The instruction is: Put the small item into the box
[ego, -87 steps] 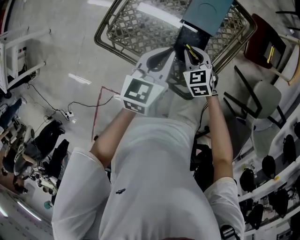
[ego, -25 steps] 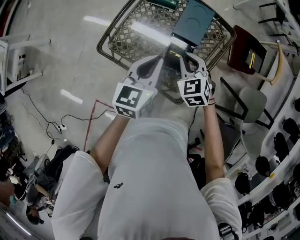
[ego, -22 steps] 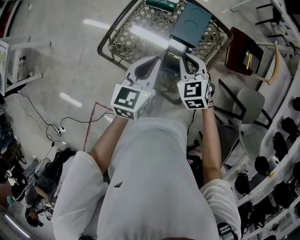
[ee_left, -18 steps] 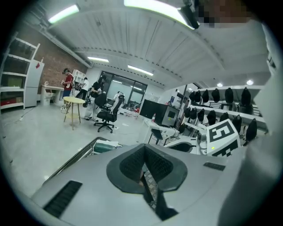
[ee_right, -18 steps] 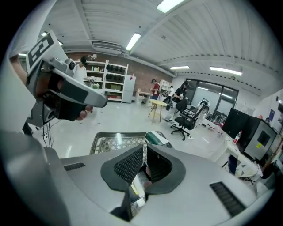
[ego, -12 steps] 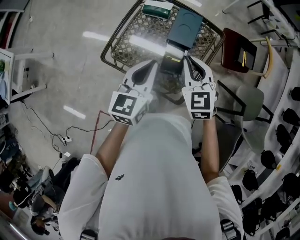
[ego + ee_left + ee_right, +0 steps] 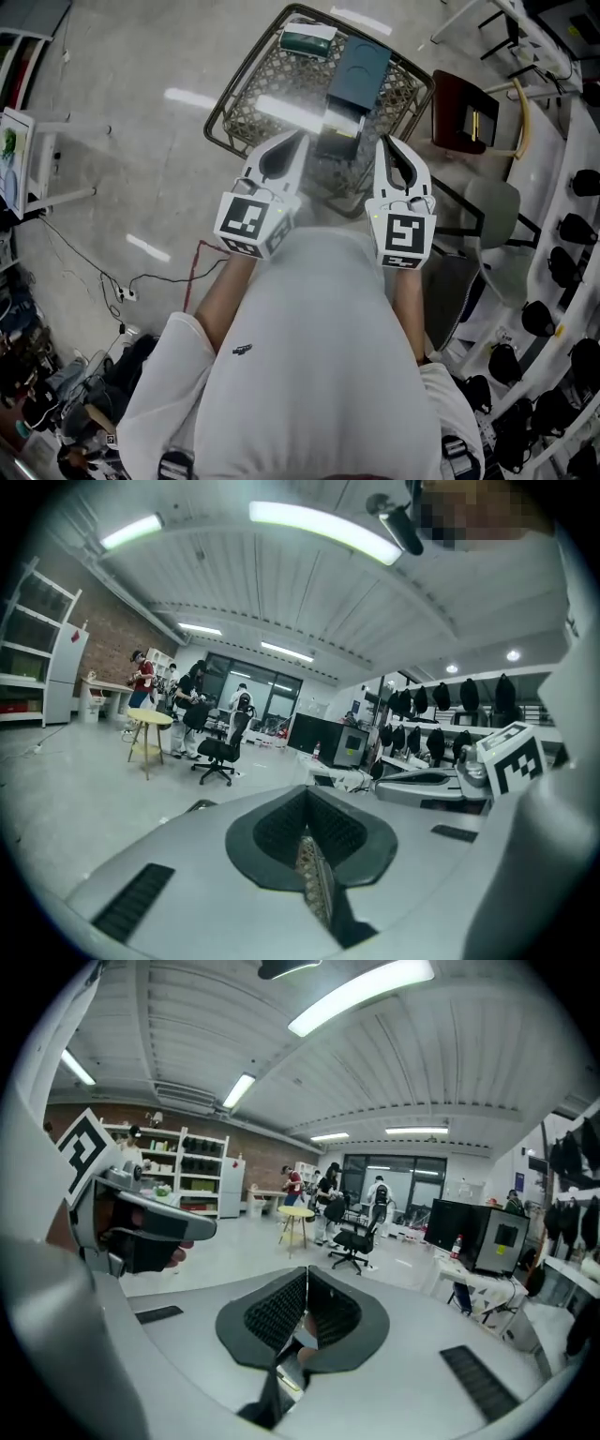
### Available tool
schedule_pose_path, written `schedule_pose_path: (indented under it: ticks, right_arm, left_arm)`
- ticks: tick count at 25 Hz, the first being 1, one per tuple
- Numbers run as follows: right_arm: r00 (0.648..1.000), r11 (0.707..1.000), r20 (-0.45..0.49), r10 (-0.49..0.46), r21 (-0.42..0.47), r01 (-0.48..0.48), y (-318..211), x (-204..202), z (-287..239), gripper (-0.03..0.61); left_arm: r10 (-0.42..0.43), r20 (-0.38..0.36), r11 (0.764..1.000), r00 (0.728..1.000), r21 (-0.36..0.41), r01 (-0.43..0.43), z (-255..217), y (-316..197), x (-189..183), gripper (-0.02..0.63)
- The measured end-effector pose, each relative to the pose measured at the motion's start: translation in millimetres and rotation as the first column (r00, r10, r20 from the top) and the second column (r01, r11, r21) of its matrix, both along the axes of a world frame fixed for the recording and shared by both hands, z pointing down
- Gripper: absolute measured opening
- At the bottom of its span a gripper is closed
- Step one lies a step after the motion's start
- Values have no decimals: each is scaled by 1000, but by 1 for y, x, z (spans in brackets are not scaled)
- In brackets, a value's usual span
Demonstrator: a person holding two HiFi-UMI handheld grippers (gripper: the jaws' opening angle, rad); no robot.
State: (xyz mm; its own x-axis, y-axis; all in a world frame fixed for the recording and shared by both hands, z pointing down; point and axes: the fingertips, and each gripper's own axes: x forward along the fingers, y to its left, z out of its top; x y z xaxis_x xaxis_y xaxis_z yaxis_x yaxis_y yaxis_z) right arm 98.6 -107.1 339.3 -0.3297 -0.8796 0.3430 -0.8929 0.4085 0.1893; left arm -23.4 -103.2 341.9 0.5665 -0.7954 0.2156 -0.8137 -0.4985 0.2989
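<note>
Left tongs (image 7: 292,142) and right tongs (image 7: 386,145) are both clenched on nothing above the wire basket (image 7: 228,97), so filling the blue box (image 7: 357,69) looks not yet begun.

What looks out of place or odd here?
Nothing looks spilled or damaged. The blue box and a green item sit in the wire basket; the left gripper and right gripper are shut, empty.
</note>
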Motion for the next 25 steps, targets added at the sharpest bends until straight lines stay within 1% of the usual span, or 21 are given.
schedule_pose_path:
  ticks: [3, 7, 10, 15, 21, 25]
  right_arm:
    - [998, 998, 31, 52, 25, -52, 9, 7, -11, 3]
    - [995, 994, 55, 87, 57, -90, 15, 13, -22, 2]
    - [991, 992, 85, 100, 68, -106, 18, 19, -27, 2]
    - [985, 990, 125, 116, 62, -125, 27, 21, -30, 2]
    - [986, 989, 114, 120, 75, -129, 31, 16, -31, 0]
    - [983, 988, 138, 123, 77, -135, 30, 13, -36, 0]
  left_arm:
    - [2, -1, 1000, 1000, 15, -2, -8, 3, -2, 2]
    - [0, -6, 999, 1000, 45, 0, -19, 4, -5, 2]
    - [-2, -9, 999, 1000, 53, 2, -19, 6, -5, 2]
    - [-1, -9, 999, 1000, 39, 1, -16, 16, -6, 2]
    - [-6, -21, 999, 1000, 54, 7, -22, 17, -11, 2]
    - [-4, -21, 998, 1000, 57, 5, -24, 17, -12, 2]
